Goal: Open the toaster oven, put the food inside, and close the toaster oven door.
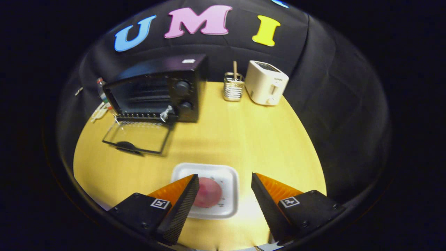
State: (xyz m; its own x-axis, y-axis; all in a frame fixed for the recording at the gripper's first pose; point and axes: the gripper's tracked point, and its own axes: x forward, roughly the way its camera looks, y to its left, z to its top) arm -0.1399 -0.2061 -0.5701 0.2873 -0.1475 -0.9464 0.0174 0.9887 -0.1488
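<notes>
A: Gripper view. What do the tongs (225,181) show?

B: Fingers spread wide, holding nothing, above a white tray (228,174) bearing a round pink food item (209,192), which lies beside the left finger.

A: And the toaster oven (156,89)?

B: Well beyond the fingers on the yellow surface (244,132), its glass door (137,137) folded down flat. A white toaster (266,83) and wire holder (233,89) stand to its right.

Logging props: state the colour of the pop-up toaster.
Cream-white pop-up toaster, clearest in the gripper view.
</notes>
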